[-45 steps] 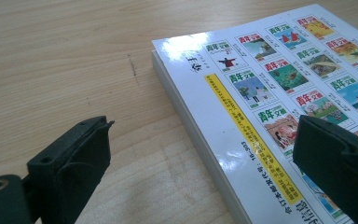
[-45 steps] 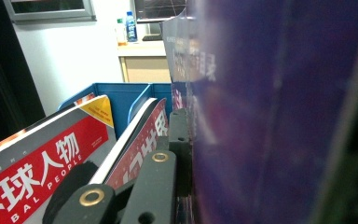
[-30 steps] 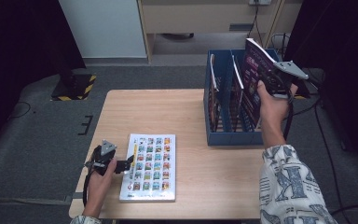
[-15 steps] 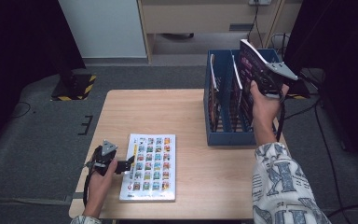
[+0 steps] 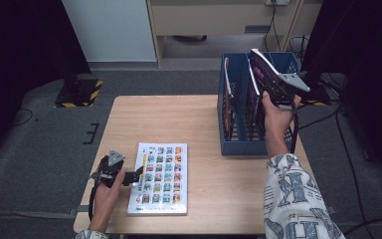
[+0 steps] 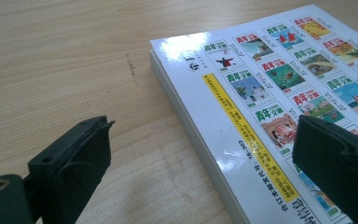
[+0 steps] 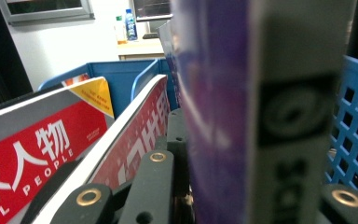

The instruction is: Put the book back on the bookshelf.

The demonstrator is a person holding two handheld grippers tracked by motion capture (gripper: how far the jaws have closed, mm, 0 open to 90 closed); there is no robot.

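My right gripper [image 5: 274, 93] is shut on a purple-covered book [image 5: 261, 70], held upright and tilted over the right side of a blue file rack [image 5: 238, 145]. In the right gripper view the purple book [image 7: 223, 93] stands between the jaws of my right gripper [image 7: 247, 196], with the rack's perforated wall [image 7: 349, 126] just beside it. A white book [image 5: 160, 177] printed with a grid of small pictures lies flat near the table's front edge. My left gripper [image 5: 138, 176] is open at its left edge; one jaw is over the cover [image 6: 279, 84], the other over bare wood.
Two magazines stand in the rack's left slots, one with a red cover [image 7: 37, 140] and another leaning next to it [image 7: 135, 130]. The wooden table [image 5: 179, 119] has bare wood between the white book and the rack. Cables trail off the table's right side.
My right hand has come down and a little to the left with the purple book, closer into the rack. The left gripper and the white book have not moved.
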